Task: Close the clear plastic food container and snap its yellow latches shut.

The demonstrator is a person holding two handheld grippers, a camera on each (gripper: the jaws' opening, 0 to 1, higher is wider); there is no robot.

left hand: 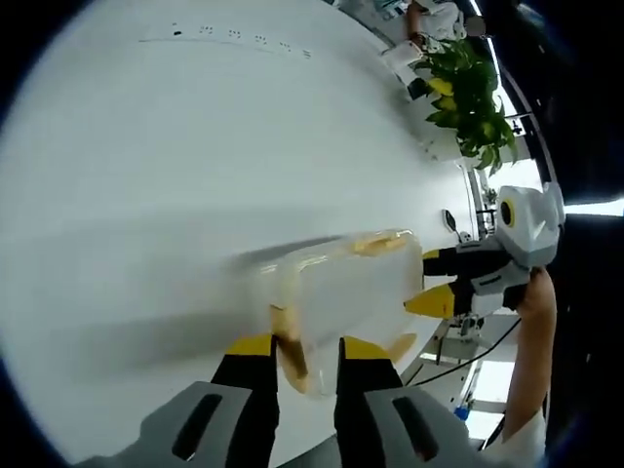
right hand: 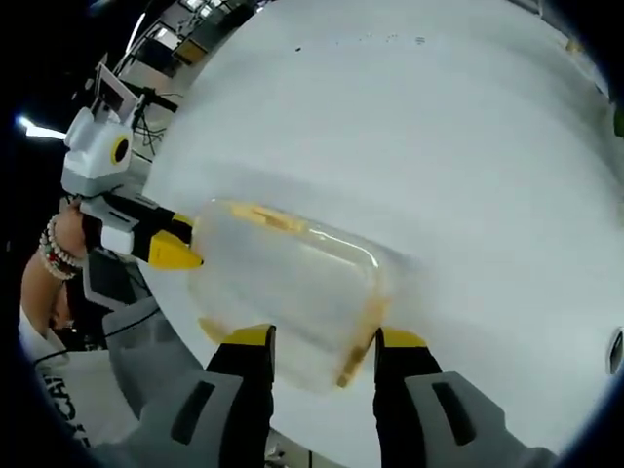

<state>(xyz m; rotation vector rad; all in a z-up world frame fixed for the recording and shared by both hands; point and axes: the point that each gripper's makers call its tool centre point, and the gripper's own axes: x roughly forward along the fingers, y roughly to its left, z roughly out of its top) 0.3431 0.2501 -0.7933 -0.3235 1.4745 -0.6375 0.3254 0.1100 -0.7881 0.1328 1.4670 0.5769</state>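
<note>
Clear container [left hand: 336, 292] between left gripper [left hand: 307, 351] and right gripper [right hand: 322, 341]

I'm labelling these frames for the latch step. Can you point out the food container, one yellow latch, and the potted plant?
food container [right hand: 292, 283]: right gripper view, clear lid top.
yellow latch [right hand: 356, 346]: right gripper view, strip on the container's near end.
potted plant [left hand: 473, 97]: left gripper view, green leaves.

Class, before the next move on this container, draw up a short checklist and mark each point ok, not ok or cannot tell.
1. Container rests on the white table: ok.
2. Left gripper straddles one end, at a yellow latch: ok.
3. Right gripper straddles the opposite end: ok.
4. Lid fully seated: cannot tell, blurred.
5. Latches snapped shut: cannot tell.
6. Table around the container free of obstacles: ok.
</note>
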